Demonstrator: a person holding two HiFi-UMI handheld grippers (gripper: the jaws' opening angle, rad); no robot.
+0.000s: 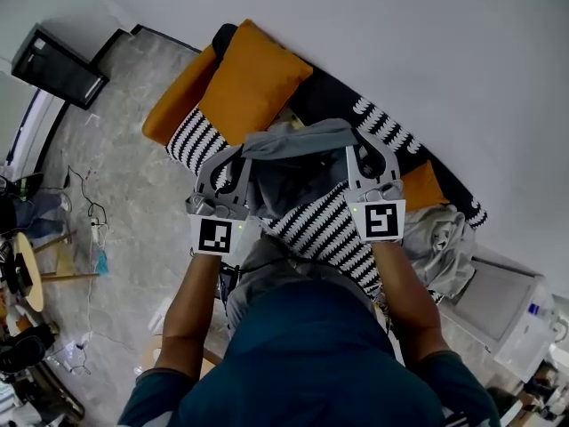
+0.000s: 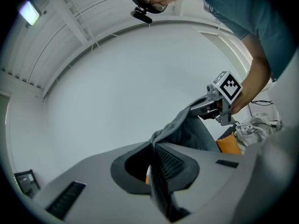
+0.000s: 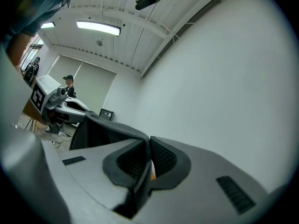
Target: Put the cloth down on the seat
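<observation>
Your left gripper (image 1: 238, 157) and right gripper (image 1: 360, 146) each have their jaws clamped on a top corner of the grey cloth (image 1: 292, 172). You hold it stretched between them, hanging over the striped seat (image 1: 331, 231), near the orange cushion (image 1: 253, 80).

Grey cloth (image 1: 298, 142) taut between left gripper (image 1: 238, 156) and right gripper (image 1: 357, 149), over striped seat (image 1: 331, 231) beside orange cushion (image 1: 253, 83).

Open stretch of black-and-white striped seat (image 1: 324, 229) mid-sofa, large orange cushions (image 1: 253, 78) blocking its left end, small orange cushion (image 1: 422, 185) and crumpled pale fabric heap (image 1: 440, 243) crowding the right, white wall (image 1: 427, 52) close behind, grey cloth (image 1: 289, 163) hanging across the middle
</observation>
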